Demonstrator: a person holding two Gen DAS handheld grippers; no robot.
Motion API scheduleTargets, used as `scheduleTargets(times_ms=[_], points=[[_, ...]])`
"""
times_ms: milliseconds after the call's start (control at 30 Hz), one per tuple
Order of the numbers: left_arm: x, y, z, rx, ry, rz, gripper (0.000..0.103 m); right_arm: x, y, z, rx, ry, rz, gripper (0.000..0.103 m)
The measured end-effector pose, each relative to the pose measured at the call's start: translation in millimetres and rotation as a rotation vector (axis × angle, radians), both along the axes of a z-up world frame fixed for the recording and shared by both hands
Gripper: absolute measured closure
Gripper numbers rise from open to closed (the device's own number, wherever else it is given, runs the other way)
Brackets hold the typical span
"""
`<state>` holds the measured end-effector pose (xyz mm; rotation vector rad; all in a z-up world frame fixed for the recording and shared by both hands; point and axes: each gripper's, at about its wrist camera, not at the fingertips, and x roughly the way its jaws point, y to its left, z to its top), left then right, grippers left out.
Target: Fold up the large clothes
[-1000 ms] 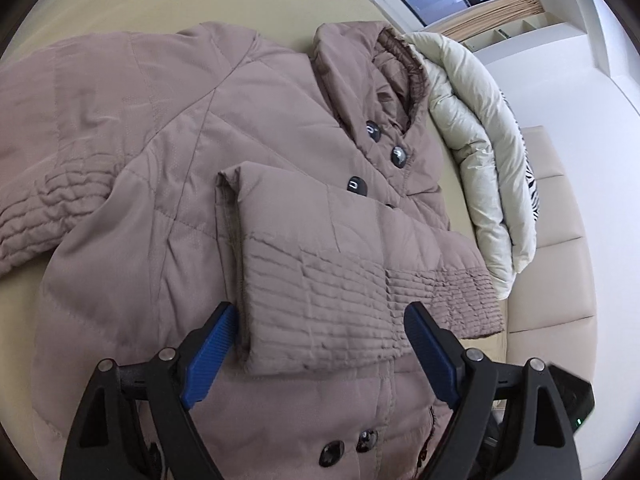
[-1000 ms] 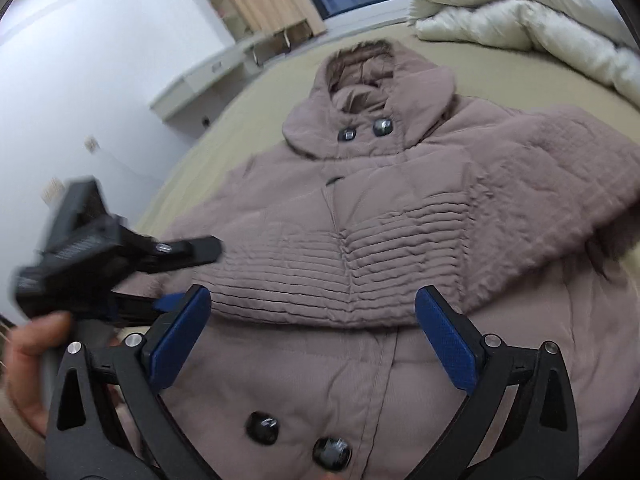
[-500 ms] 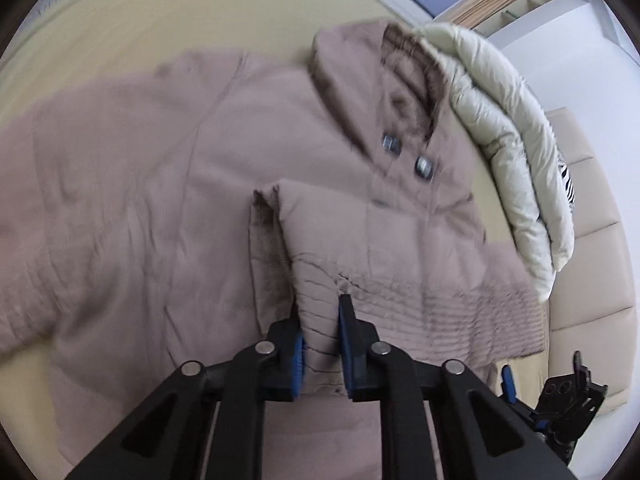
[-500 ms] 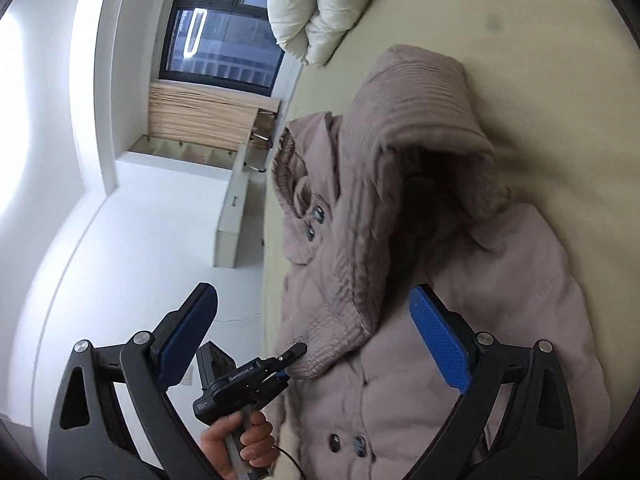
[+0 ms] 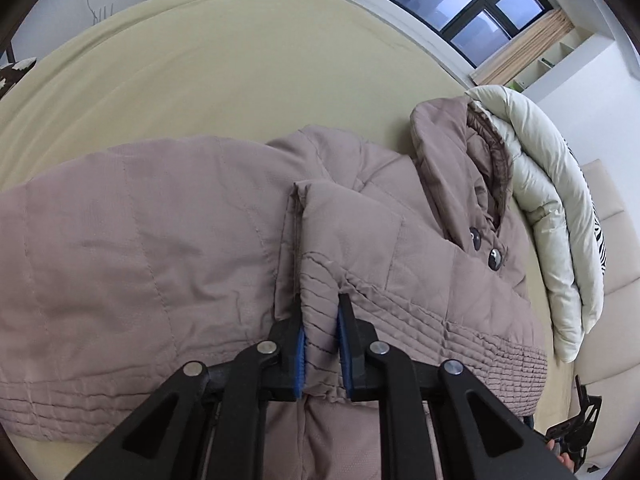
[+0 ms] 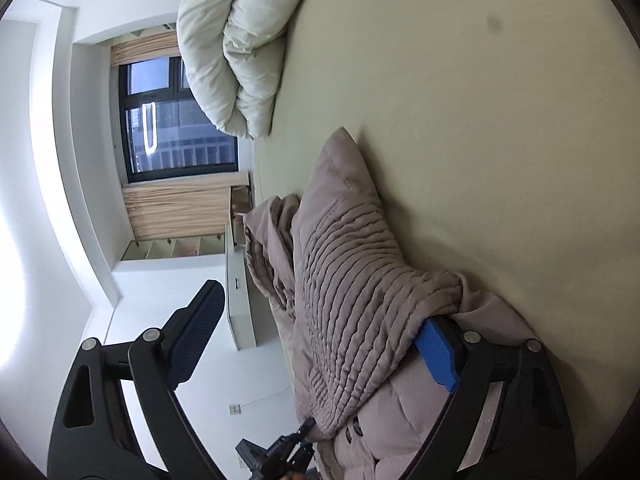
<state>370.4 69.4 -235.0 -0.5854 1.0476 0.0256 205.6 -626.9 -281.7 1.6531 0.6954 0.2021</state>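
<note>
Taupe quilted coat (image 5: 160, 264) lay spread on the beige bed (image 5: 240, 72), hood (image 5: 452, 152) pointing toward the far edge where a cream duvet (image 5: 552, 216) was bunched up. One sleeve was folded over the chest, and the left gripper (image 5: 320, 340) had its blue-padded jaws pinched narrow on the ribbed cuff (image 5: 320, 312) of that sleeve, fabric squeezed between the pads. Two dark buttons (image 5: 484, 248) sat just below the hood opening. The other sleeve stretched out toward the near left edge of the bed.

From the right wrist view things were tilted sideways. The right gripper (image 6: 320, 344) had its jaws spread wide; the ribbed part of the coat (image 6: 352, 288) draped across the gap and rested against the blue pad of one finger (image 6: 436, 356), while the other finger (image 6: 196, 332) hung free off the side of the bed, apart from any fabric. Beyond the bed's edge were a dark window (image 6: 176, 120) and tan curtains (image 6: 176, 208). The same duvet (image 6: 240, 32) sat at the far corner.
</note>
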Motion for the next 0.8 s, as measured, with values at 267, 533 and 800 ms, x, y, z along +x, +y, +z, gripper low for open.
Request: scheduleTargets(times_ms=[267,533,800], points=[[4,-8,0,0.031,0.008,-0.043,0.087,-31,3,27,-0.139,0.048,0.075,0.013],[5,-8,-3,0.016,0.012,-0.052,0.087,31,28,110,-0.324,-0.175,0.248,0.013],[9,-11,-11,0.019,0.025,-0.091,0.084,68,29,21,-0.432,0.026,0.34,0.024]])
